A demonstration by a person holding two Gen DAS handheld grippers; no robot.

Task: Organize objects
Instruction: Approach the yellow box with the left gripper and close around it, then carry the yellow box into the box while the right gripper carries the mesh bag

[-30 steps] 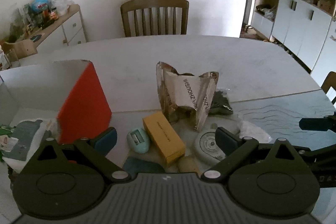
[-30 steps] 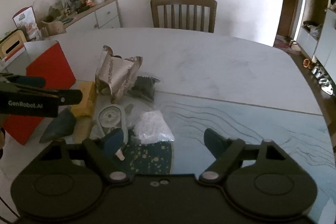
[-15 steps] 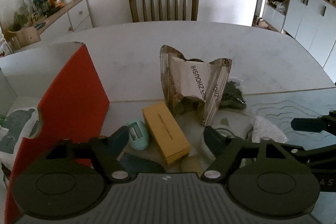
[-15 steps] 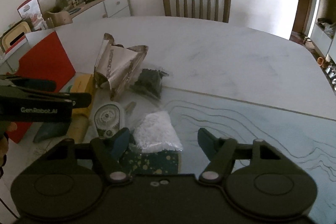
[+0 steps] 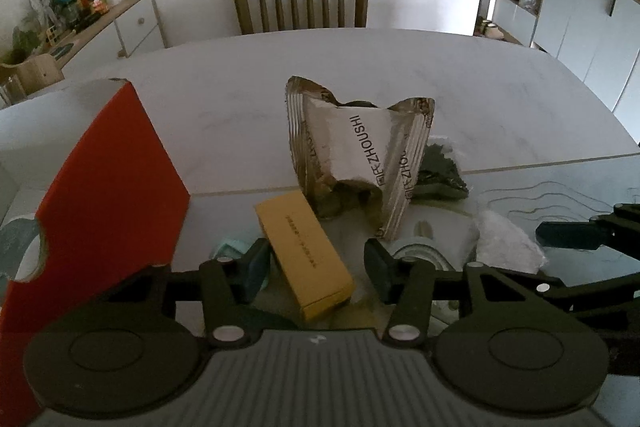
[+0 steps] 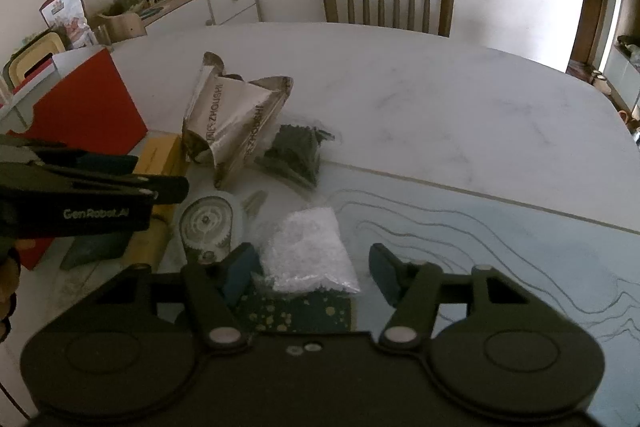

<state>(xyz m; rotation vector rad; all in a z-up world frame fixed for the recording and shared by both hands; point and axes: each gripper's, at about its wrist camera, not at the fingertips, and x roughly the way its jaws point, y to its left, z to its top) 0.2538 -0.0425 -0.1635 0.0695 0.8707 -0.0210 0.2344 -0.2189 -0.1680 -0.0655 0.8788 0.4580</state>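
Change, left view: the left tool (image 5: 312, 269) sits closer to the clutter than a second ago; the pale mint oval case (image 5: 231, 246) that showed whole in the lower middle is now mostly hidden behind the tool's left finger.
Change, right view: the right tool (image 6: 310, 273) has moved in too, so the clear plastic bag of white granules (image 6: 306, 251) now lies between its fingers at lower centre.
Left tool: jaws spread wide, holding nothing; the near end of the yellow rectangular cardboard box (image 5: 304, 253) lies in the gap.
Right tool: jaws wide apart, gripping nothing.
Silver bag: crinkled silver foil bag with a torn open top (image 5: 360, 163), standing upright at centre frame, printed lettering on its white panel.
Dark pouch: small bag of dark green dried bits (image 6: 294, 155), just right of the foil bag.
Round item: pale grey plastic disc with a toothed wheel face (image 6: 210, 223), lying flat, lower left of centre.
Red box: matte red cardboard box with a white inside and a notched edge (image 5: 108, 187), left of frame.
Patterned piece: flat dark teal sheet with gold speckles (image 6: 296, 311), under the granule bag.
Worktop: white marble-look worktop (image 6: 420, 99), a light blue mat with wavy lines (image 6: 500, 247) at the right.
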